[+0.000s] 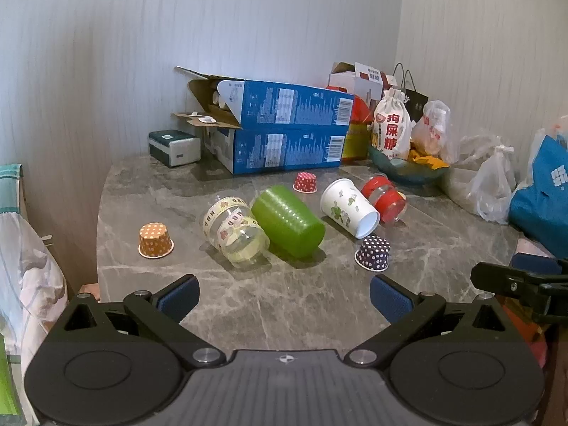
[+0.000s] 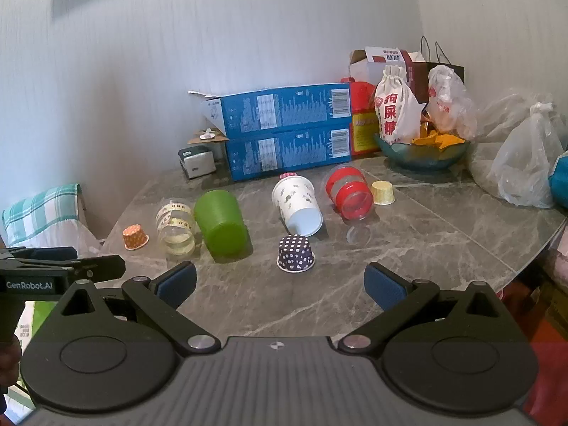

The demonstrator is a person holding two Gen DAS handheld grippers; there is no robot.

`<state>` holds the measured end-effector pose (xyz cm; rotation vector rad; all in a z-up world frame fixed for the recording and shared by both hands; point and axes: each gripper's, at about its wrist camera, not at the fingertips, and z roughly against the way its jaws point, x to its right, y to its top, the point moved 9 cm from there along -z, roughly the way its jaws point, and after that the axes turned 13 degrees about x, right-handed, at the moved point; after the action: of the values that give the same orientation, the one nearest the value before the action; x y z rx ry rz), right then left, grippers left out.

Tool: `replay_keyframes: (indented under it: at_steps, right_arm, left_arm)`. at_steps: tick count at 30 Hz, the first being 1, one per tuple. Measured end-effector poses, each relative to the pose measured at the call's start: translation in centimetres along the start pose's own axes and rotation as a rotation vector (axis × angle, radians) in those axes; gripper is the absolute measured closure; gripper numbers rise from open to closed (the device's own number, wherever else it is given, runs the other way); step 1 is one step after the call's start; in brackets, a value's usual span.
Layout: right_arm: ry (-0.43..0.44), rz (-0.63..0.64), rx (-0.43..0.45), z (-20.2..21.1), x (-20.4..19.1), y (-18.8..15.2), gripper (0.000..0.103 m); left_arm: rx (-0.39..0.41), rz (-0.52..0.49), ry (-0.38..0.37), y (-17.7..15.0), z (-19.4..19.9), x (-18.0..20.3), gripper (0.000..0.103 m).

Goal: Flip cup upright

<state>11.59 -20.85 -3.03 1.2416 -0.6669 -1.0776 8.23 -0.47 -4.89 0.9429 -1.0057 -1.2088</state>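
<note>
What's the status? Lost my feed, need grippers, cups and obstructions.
Left gripper open, empty; right gripper open, empty. Green cup on its side, untouched, clear taped cup touching it. Purple dotted cup upside down nearest.

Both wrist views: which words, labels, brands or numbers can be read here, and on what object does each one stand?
"GenRobot.AI": on the left gripper, seen in the right wrist view.
"狗屎糖": red characters on the white drawstring bag.
"HBD": repeated on the bands of the clear cup lying on its side.
Blue boxes: barcodes and print blocks, too small to read.
White carton, yellow-red package and blue bag: print blurred, unreadable.
</note>
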Motion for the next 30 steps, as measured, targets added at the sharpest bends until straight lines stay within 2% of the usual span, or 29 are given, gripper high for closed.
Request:
replay_keyframes:
  at_steps: [30]
  right_arm:
    - [0.021,-0.042,0.001,0.3,-0.1,-0.3,0.001]
  left_arm:
    - [-0.010,-0.012,-0.015,0.3,0.2,1.2,0.000]
